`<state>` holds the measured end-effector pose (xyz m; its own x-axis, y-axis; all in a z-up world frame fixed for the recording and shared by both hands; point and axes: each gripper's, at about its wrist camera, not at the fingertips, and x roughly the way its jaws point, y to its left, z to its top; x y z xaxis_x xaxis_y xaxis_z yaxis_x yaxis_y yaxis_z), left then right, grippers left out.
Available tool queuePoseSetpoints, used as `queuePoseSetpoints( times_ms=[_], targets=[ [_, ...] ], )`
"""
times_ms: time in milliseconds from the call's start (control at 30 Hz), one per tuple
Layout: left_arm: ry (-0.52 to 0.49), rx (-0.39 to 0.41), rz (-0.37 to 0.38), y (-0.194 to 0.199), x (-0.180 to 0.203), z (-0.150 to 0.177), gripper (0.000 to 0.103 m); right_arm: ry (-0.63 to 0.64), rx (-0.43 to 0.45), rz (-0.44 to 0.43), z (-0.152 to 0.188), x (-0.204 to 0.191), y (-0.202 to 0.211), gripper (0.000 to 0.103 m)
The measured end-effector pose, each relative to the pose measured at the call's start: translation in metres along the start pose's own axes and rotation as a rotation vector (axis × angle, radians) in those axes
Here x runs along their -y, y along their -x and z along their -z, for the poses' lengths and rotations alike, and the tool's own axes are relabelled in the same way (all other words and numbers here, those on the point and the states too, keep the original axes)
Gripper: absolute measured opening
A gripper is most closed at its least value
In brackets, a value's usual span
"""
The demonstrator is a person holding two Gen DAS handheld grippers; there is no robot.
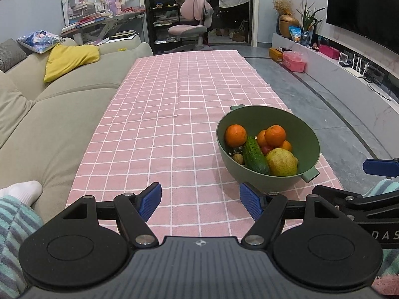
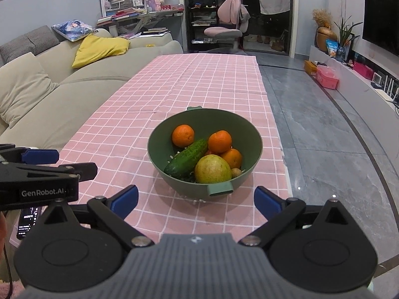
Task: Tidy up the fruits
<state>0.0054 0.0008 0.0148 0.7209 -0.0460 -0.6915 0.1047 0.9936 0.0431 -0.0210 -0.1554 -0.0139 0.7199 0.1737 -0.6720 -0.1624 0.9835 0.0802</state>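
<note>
A green bowl [image 2: 251, 134] [image 1: 309, 134] stands on the pink checked tablecloth [image 2: 199, 84] [image 1: 174, 114]. In it lie several oranges [image 2: 183, 135] [image 1: 235, 135], a dark green cucumber [image 2: 187, 159] [image 1: 254, 155], a yellow-green pear [image 2: 212, 169] [image 1: 281, 162] and a small brown fruit [image 2: 236, 172]. My right gripper [image 2: 197, 200] hangs just short of the bowl's near handle, open wide, nothing between its blue pads. My left gripper [image 1: 200, 199] is open over bare cloth, left of the bowl. Each gripper shows at the edge of the other's view.
A beige sofa [image 1: 49, 114] with a yellow cushion [image 1: 72, 59] runs along the table's left side. Grey tiled floor [image 2: 324, 129] lies to the right, with a low TV shelf beyond. A phone [image 2: 27, 220] lies at the near left. A pink desk chair [image 2: 229, 22] stands far back.
</note>
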Motion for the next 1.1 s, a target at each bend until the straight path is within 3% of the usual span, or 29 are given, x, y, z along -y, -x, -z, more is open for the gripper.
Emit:
queuePoseSetpoints(
  times_ms=[1100],
  targets=[
    [-0.002,-0.002,-0.001,0.0006,-0.0005,-0.0011,0.084,0.008,-0.012,-0.007,0.0008,-0.0016,-0.0014,0.096]
  ],
)
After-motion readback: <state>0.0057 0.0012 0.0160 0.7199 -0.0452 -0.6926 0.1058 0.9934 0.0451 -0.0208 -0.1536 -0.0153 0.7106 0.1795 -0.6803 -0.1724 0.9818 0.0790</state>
